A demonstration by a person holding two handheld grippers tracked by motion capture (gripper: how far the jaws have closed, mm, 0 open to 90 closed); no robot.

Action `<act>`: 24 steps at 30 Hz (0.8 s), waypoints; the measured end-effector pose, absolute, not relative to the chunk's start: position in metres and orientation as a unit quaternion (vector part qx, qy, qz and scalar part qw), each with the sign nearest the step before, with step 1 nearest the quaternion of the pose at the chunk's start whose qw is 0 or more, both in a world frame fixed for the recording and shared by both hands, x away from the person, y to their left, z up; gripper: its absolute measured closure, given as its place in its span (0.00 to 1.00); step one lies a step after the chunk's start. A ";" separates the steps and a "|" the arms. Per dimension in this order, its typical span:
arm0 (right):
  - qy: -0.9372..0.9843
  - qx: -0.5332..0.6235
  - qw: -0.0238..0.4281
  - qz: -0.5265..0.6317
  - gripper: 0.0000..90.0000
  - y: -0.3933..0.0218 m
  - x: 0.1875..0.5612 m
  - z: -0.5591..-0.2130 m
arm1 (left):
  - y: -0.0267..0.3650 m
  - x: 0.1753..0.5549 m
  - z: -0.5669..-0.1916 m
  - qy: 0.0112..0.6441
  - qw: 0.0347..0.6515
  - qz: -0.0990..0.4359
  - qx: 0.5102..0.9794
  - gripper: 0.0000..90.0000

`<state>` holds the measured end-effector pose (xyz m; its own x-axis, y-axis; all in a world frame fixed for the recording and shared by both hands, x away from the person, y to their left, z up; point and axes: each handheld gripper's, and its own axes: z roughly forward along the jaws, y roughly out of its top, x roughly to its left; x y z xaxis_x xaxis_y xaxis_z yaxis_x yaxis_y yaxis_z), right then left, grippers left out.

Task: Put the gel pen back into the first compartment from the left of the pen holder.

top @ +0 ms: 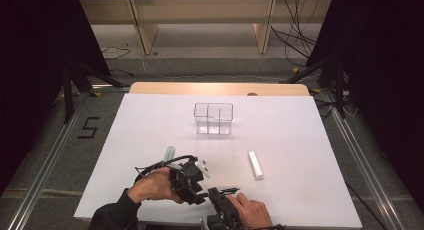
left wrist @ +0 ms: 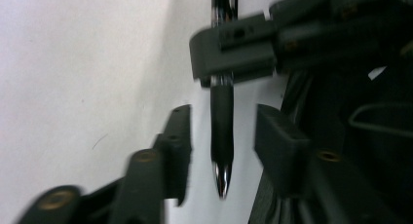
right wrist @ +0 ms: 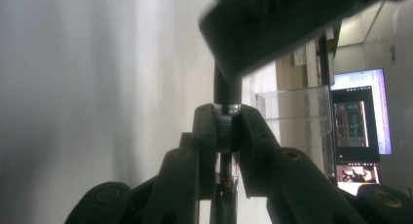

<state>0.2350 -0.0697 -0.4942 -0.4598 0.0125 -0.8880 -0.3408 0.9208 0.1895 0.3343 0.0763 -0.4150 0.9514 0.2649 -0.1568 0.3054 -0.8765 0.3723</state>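
Black pen [left wrist: 221, 131] sits at the near table edge, well in front of the clear box [top: 214, 118], clamped between the pads of the right gripper [right wrist: 227, 124]. Left gripper [left wrist: 221, 136] flanks the pen's tip end, jaws parted, not touching it. White stick [top: 255, 164] lies right of the pen, green tube [top: 170, 152] left.

High view: bright, even light on white table [top: 280, 140], dark surround. Both gripper views blurred up close; far monitor [right wrist: 358, 119] glares.
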 end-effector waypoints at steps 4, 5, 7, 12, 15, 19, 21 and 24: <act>0.838 -0.093 0.511 0.167 0.89 -0.076 0.237 -0.494 | 0.086 0.336 -0.412 0.156 0.216 -0.036 0.963 0.40; 0.840 -0.083 0.509 0.167 0.89 -0.078 0.237 -0.494 | 0.089 0.336 -0.411 0.152 0.221 -0.034 0.963 0.36; 0.837 -0.081 0.514 0.170 0.89 -0.083 0.240 -0.492 | 0.095 0.334 -0.409 0.145 0.232 -0.035 0.961 0.28; 0.840 -0.051 0.507 0.188 0.89 -0.096 0.246 -0.487 | 0.110 0.336 -0.407 0.164 0.255 -0.018 0.953 0.23; 0.840 -0.032 0.503 0.200 0.89 -0.102 0.250 -0.485 | 0.117 0.339 -0.409 0.175 0.262 -0.006 0.949 0.21; 0.842 -0.008 0.492 0.219 0.89 -0.107 0.255 -0.481 | 0.125 0.344 -0.413 0.182 0.280 0.002 0.943 0.19; 0.844 0.002 0.486 0.227 0.89 -0.110 0.258 -0.477 | 0.128 0.348 -0.415 0.191 0.293 0.012 0.937 0.18; 0.842 0.026 0.477 0.250 0.89 -0.114 0.263 -0.472 | 0.131 0.351 -0.417 0.202 0.315 0.032 0.927 0.17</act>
<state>0.2628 -0.1145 -0.4721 -0.5440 0.2824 -0.7901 -0.1944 0.8737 0.4460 0.3511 0.1310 -0.4170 0.9163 0.3948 -0.0673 0.3540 -0.7199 0.5970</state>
